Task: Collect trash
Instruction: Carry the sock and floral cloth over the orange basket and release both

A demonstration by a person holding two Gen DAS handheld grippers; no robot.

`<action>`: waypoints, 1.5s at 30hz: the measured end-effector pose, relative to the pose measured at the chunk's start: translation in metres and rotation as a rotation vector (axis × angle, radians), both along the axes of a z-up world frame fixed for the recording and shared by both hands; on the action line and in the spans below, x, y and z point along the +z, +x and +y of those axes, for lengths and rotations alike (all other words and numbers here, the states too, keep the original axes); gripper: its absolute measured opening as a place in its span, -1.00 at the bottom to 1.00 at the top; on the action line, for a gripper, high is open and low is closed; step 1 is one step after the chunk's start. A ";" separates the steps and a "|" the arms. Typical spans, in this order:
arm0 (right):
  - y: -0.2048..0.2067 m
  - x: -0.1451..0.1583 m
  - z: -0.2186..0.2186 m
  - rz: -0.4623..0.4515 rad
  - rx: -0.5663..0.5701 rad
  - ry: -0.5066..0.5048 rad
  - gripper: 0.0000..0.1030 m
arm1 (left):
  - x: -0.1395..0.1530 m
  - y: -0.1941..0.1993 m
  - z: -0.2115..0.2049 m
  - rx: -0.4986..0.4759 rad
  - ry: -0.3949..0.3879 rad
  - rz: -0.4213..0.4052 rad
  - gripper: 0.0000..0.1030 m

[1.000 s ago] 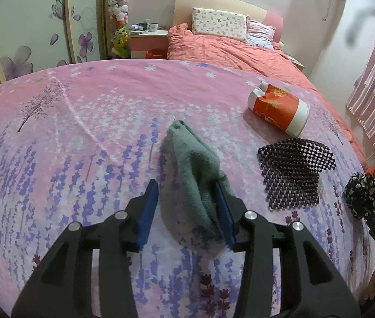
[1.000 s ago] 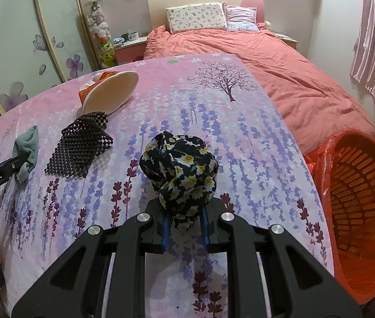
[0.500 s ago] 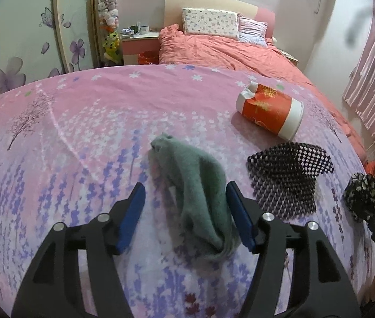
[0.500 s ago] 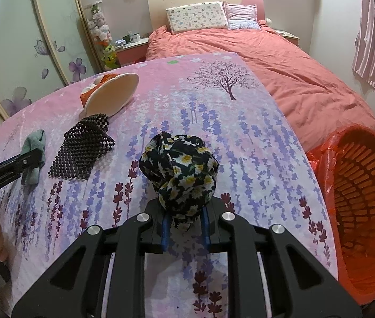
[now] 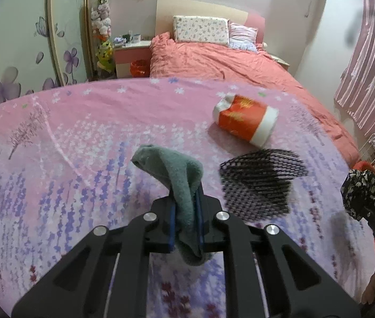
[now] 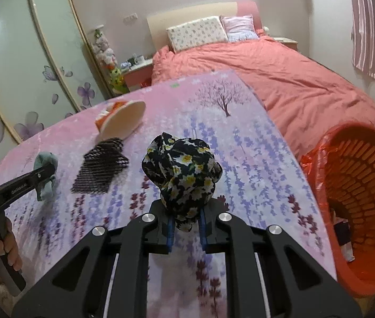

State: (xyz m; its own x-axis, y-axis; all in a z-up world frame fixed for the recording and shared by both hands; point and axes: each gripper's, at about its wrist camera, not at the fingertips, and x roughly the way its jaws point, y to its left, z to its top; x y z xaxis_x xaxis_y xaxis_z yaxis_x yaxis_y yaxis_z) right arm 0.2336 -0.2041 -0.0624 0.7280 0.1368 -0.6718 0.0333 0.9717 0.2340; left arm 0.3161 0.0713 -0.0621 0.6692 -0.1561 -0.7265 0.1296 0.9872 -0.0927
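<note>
Two rags are pinched now, the green rag (image 5: 184, 185) in the left gripper (image 5: 186, 228), whose jaws just closed, and the flowery rag (image 6: 184, 175) in the right gripper (image 6: 186, 228), so both should go next into the orange basket (image 6: 367, 185) beside them.

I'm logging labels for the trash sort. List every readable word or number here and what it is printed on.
"GenSigniAI", as far as it can be read: small white print on the left gripper arm, right wrist view.
"DA8" or similar: on the right gripper arm, blurred, uncertain.
Orange cup: yellow markings, unreadable.

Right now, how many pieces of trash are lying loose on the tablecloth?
2: the orange paper cup on its side, and the black mesh just in front of it. More may lie out of view.
</note>
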 end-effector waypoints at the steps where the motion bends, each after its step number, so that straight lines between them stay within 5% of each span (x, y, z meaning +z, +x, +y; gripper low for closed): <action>1: -0.004 0.004 -0.001 -0.008 -0.001 -0.003 -0.72 | 0.005 -0.004 -0.001 -0.006 -0.002 -0.008 -0.75; 13: -0.071 0.075 -0.042 -0.142 -0.084 -0.015 -0.72 | 0.081 -0.068 -0.066 -0.170 -0.033 -0.120 -0.75; 23: -0.106 0.087 -0.114 -0.165 -0.233 0.001 -0.72 | 0.109 -0.109 -0.167 -0.386 -0.089 -0.154 -0.75; 37: -0.096 0.057 -0.199 -0.119 -0.386 0.074 -0.71 | 0.062 -0.105 -0.330 -0.618 -0.140 -0.028 -0.71; 45: -0.074 0.008 -0.216 -0.031 -0.409 0.109 -0.11 | 0.019 -0.086 -0.359 -0.602 -0.063 0.029 -0.07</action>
State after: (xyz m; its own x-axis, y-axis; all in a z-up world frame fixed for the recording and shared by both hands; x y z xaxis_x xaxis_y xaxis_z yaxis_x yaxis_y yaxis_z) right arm 0.1593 -0.4202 -0.0543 0.7565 -0.0982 -0.6466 0.4023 0.8493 0.3417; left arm 0.2300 -0.2877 -0.0433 0.4302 -0.5441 -0.7203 0.6601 0.7339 -0.1601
